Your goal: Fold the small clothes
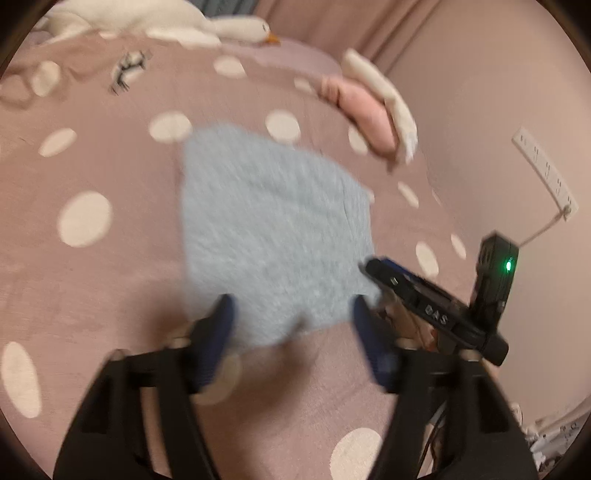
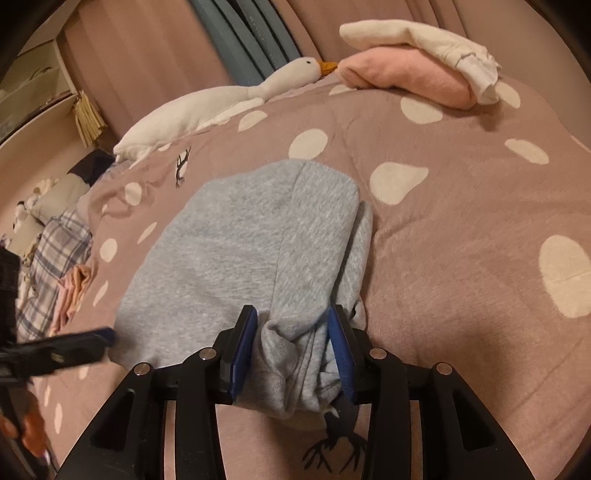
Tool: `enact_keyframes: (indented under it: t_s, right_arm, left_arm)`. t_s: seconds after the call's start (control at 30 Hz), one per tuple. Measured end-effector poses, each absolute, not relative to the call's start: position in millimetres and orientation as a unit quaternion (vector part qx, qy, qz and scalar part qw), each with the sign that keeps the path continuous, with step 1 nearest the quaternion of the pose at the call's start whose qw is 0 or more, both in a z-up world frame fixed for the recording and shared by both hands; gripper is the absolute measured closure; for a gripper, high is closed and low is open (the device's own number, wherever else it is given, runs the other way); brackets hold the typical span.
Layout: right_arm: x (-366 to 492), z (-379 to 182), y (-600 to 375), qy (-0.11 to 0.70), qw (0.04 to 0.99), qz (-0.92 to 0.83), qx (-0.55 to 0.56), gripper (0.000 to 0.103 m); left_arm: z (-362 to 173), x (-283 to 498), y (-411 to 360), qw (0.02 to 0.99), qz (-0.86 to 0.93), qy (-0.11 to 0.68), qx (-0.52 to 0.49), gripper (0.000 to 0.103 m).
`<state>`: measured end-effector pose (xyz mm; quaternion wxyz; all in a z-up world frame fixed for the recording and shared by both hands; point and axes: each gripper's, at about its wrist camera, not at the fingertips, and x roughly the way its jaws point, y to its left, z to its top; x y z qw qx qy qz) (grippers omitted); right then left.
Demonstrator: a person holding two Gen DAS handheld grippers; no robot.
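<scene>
Grey garment [image 2: 240, 251] mid-fold on spotted bedspread [image 2: 461, 229].
Left gripper [image 1: 291, 317] spread apart, empty, at garment's near edge; right gripper [image 2: 291, 332] jaws loosely bracket its bunched corner, likely steadying.

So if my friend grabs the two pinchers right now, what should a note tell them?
Left gripper: open, nothing in it, at the near edge of the folded grey knit garment.
Right gripper: a bunched fold of the grey garment lies between its blue pads; whether they are pressing on it is unclear.
Things: the grey garment lies on the pink spotted bedcover; a folded pink garment with a white one on top sits at the far edge.
Done: the grey piece looks folded over.
Left: probably free the bunched end, smooth it and stack it with the others.
</scene>
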<state>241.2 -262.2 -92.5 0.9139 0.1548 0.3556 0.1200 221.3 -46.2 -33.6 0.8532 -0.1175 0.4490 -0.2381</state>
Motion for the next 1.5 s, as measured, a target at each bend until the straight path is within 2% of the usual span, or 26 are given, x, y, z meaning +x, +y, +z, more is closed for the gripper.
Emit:
enact_keyframes:
  t_s: [0.07,0.13,0.27,0.33,0.4,0.6,0.67,1.1,1.5]
  right_arm:
    - [238.3,-85.4,-263.3,0.348,0.919,0.110,0.150,0.059]
    - [234.7,-77.7,-266.2,0.338,0.923,0.104,0.150,0.050]
    - [234.3,-68.3,-271.7,0.334,0.926,0.098,0.149,0.047]
    - [235.0,-67.0,-273.9,0.341,0.924,0.091,0.147,0.036]
    - [233.9,-67.2,-278.1,0.349,0.920,0.089,0.156,0.031]
    - [238.2,-78.3,-299.4,0.380,0.885,0.124,0.238,0.029]
    - [240.5,-85.9,-307.2,0.385,0.869,0.135,0.280,0.029]
    - [265.8,-121.2,-303.8,0.428,0.819,0.159,0.347,0.029]
    - [283.1,-123.4,-295.6,0.431,0.811,0.181,0.352,0.029]
  left_arm:
    - [-28.2,224.7,-32.2,0.863,-0.216,0.439,-0.125,0.023]
    - [-32.4,232.3,-21.3,0.859,-0.207,0.446,-0.144,0.023]
    - [-45.5,250.3,-15.8,0.851,-0.187,0.465,-0.158,0.023]
    - [-52.7,254.4,-12.6,0.842,-0.187,0.477,-0.167,0.023]
    - [-60.4,258.0,-12.0,0.830,-0.199,0.487,-0.186,0.020]
    - [-71.0,267.3,-10.9,0.808,-0.215,0.493,-0.239,0.003]
    - [-72.9,270.7,-9.6,0.802,-0.221,0.488,-0.262,0.001]
    - [-96.8,295.5,-38.8,0.786,-0.236,0.525,-0.225,0.001]
    - [-114.1,310.2,-48.4,0.775,-0.246,0.536,-0.227,0.000]
